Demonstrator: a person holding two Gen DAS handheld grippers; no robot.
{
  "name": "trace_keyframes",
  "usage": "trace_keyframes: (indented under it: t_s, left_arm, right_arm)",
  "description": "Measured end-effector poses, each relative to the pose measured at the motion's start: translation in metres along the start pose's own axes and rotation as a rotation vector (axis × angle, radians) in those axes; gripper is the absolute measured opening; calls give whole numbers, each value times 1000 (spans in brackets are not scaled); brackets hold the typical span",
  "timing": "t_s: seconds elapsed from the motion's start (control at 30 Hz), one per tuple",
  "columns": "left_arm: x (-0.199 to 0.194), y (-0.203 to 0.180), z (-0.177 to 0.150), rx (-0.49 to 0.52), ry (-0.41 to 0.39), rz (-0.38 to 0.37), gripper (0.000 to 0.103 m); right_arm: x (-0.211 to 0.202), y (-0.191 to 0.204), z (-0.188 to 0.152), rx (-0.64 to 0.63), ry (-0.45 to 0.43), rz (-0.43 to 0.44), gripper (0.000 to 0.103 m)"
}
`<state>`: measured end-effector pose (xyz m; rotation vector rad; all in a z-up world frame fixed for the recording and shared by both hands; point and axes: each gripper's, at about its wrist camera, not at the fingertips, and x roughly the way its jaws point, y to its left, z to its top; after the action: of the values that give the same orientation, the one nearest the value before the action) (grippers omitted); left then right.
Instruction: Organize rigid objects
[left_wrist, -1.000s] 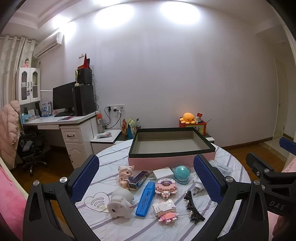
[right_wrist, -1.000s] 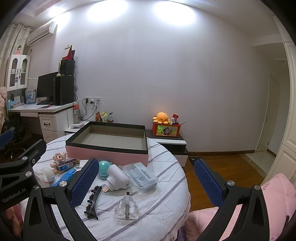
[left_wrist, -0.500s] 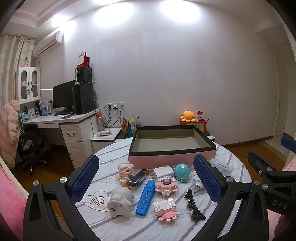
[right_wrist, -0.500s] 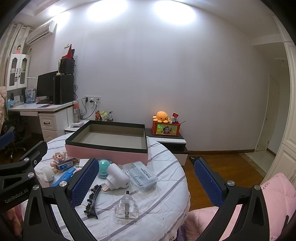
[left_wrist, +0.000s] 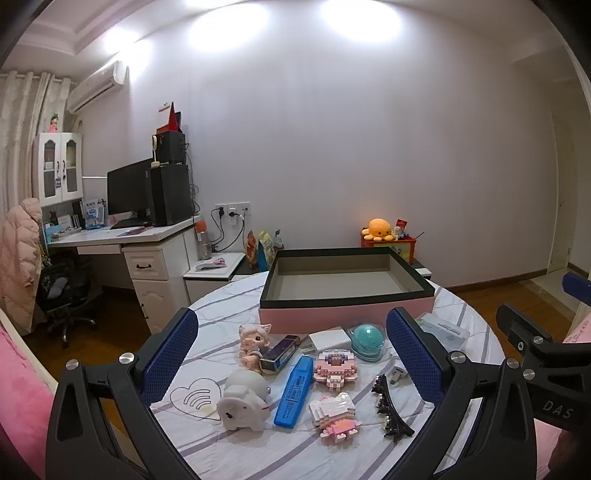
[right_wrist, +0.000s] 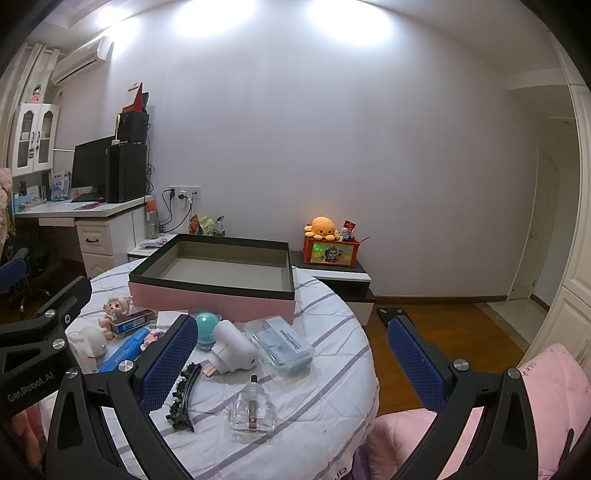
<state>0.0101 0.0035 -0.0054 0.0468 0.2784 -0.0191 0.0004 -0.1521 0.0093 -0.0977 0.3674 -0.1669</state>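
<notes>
Barely anything shifts: your left gripper hangs wide open, empty, over the rigid blue highlighter pen before the pink-walled open box; grip mid-barrel. Right gripper: wide, empty, above the fragile clear glass bottle.

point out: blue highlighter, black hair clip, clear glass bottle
blue highlighter (left_wrist: 295, 391), left wrist view, middle of the labelled barrel.
black hair clip (right_wrist: 184, 395), right wrist view, middle of its curved spine.
clear glass bottle (right_wrist: 252, 413), right wrist view, centre of the body.
</notes>
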Motion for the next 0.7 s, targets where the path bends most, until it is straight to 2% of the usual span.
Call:
trace_keyframes:
  t_s: [0.4,0.7]
  left_arm:
    - [3,1,1,9,24,8,103]
    - [13,-2,-11,28,122,14,103]
  right_arm:
    - [0,1,-1,-7,8,0,103]
    - [6,6,-8,-13,77,11,103]
